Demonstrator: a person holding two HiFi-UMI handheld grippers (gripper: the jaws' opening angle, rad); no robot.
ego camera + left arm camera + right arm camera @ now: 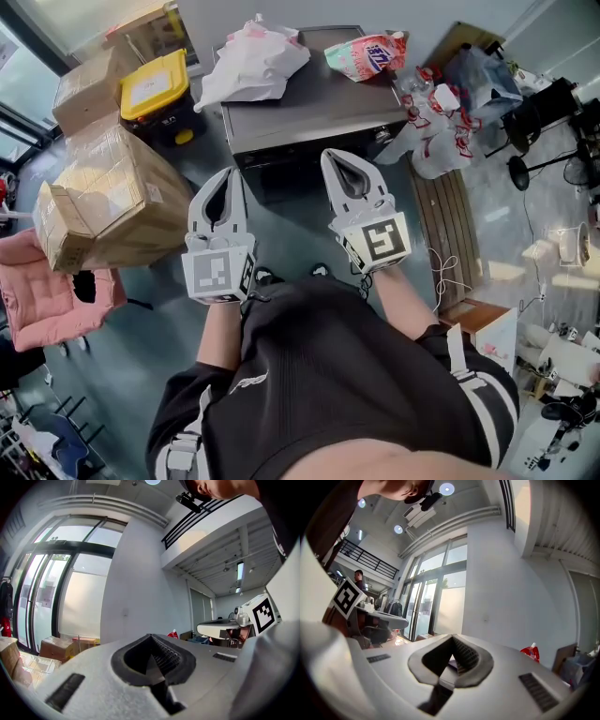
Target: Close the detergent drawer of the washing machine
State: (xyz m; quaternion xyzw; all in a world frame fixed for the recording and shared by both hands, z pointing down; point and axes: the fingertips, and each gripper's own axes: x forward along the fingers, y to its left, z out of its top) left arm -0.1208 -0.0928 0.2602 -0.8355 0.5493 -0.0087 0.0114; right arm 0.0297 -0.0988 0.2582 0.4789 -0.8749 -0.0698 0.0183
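Head view: left gripper (226, 180) and right gripper (341, 165) both closed tight, holding nothing, near the front of the washing machine (309, 112). Cannot spot the detergent drawer from up here. Best to dip low, find its front, push straight in, slowly.

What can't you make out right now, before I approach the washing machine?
- The detergent drawer: in no view. Head view shows only the washing machine's top; its front is foreshortened, partly behind the right gripper.
- Both gripper views: closed jaws fill the foreground; only wall and windows beyond.
- Print on the pink bag: too small.
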